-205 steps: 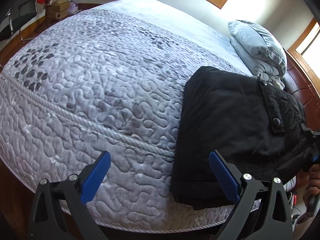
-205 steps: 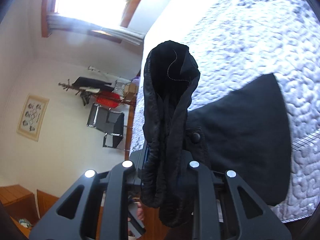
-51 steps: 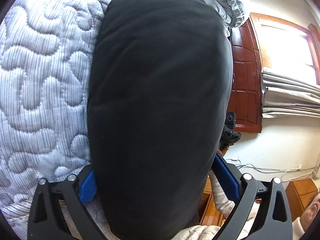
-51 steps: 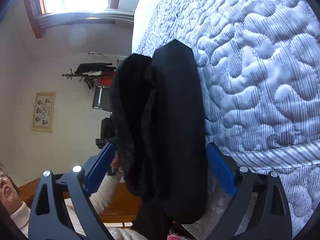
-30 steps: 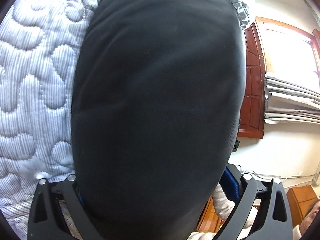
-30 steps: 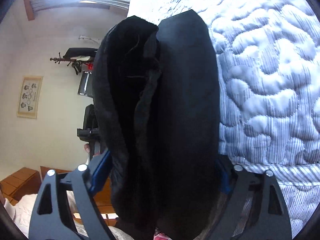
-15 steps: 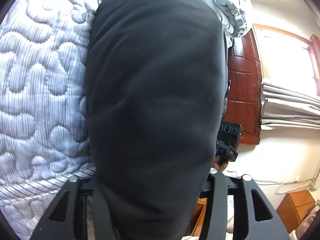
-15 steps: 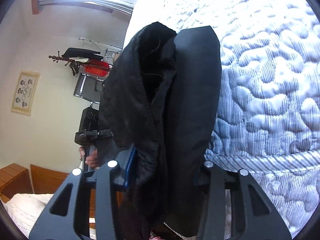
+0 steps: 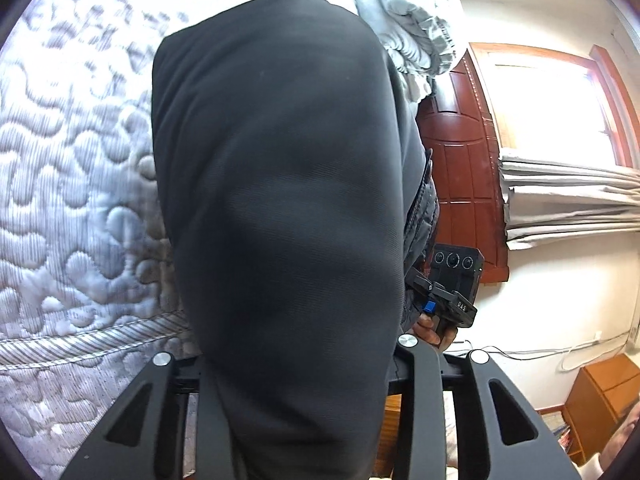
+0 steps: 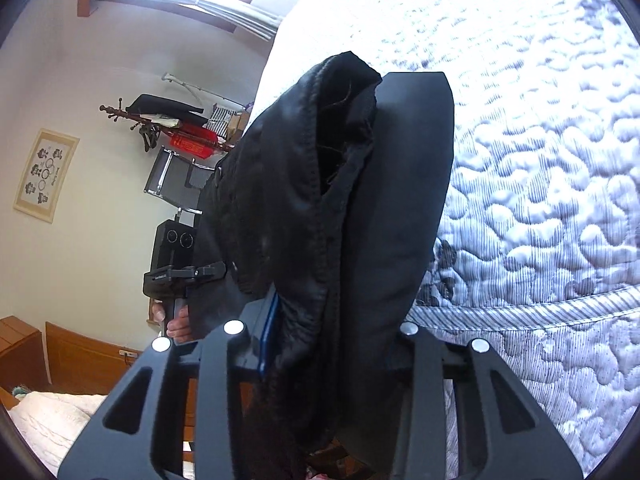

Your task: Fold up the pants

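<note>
The black pants (image 9: 280, 200) are folded into a thick bundle and held up over the edge of the quilted bed (image 9: 72, 184). My left gripper (image 9: 298, 360) is shut on one end of the bundle, whose smooth folded face fills the left wrist view. My right gripper (image 10: 332, 332) is shut on the other end, where the layered edges and waistband of the pants (image 10: 328, 184) show. Each gripper appears in the other's view: the right one (image 9: 452, 292) and the left one (image 10: 176, 264). The fingertips are hidden by the cloth.
Grey pillows (image 9: 404, 20) lie at the head of the bed by a dark wooden headboard (image 9: 460, 168). A coat rack (image 10: 160, 124) and a chair (image 10: 176, 180) stand by the far wall. A wooden cabinet (image 9: 600, 396) stands low at the right.
Both grippers have closed on the folded bundle. The bundle has lifted slightly off the bed edge, and more of the quilt shows around it.
</note>
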Motion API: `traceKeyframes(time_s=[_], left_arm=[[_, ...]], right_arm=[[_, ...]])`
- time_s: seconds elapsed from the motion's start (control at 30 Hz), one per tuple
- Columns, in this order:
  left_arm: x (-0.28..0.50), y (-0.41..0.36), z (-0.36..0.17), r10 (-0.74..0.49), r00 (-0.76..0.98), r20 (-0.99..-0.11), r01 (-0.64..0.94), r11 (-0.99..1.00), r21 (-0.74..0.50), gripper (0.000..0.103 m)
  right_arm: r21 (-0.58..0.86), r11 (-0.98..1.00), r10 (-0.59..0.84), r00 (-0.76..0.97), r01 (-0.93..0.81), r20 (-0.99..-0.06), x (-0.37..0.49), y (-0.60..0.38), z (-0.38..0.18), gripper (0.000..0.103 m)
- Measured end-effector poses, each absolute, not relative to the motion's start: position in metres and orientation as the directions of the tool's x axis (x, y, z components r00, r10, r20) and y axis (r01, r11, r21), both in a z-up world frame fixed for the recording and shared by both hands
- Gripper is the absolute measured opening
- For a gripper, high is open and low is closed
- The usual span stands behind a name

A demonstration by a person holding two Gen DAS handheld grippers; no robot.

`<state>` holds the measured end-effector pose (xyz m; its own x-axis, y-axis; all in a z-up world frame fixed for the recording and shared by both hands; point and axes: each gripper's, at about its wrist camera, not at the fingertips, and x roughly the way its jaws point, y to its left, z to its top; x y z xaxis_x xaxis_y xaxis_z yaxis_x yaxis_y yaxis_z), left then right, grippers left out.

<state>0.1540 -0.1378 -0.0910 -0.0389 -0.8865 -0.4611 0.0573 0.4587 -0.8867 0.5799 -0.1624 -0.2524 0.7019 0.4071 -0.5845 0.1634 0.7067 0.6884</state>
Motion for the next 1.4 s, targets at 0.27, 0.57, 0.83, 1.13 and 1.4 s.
traceKeyframes(time_s=[0.27, 0.57, 0.83, 1.13, 1.4], left_arm=[[0.173, -0.153, -0.046, -0.887, 0.013, -0.461, 0.133, 0.459, -0.878, 0.037], [0.222, -0.159, -0.034, -0.881, 0.056, -0.470, 0.143, 0.473, -0.869, 0.038], [0.271, -0.161, -0.054, -0.866, 0.061, -0.497, 0.097, 0.500, -0.860, 0.039], [0.304, -0.160, -0.099, -0.849, 0.043, -0.527, 0.038, 0.528, -0.848, 0.042], [0.303, -0.146, -0.130, -0.858, 0.017, -0.514, 0.051, 0.514, -0.856, 0.048]], right_arm=[[0.658, 0.743, 0.390, 0.721, 0.121, -0.573, 0.594, -0.166, -0.218, 0.035], [0.647, 0.754, 0.388, 0.719, 0.114, -0.577, 0.636, -0.181, -0.203, 0.035], [0.672, 0.726, 0.408, 0.693, 0.150, -0.595, 0.668, -0.209, -0.218, 0.035], [0.693, 0.688, 0.423, 0.657, 0.216, -0.625, 0.700, -0.235, -0.243, 0.036], [0.707, 0.673, 0.440, 0.650, 0.218, -0.619, 0.694, -0.247, -0.260, 0.039]])
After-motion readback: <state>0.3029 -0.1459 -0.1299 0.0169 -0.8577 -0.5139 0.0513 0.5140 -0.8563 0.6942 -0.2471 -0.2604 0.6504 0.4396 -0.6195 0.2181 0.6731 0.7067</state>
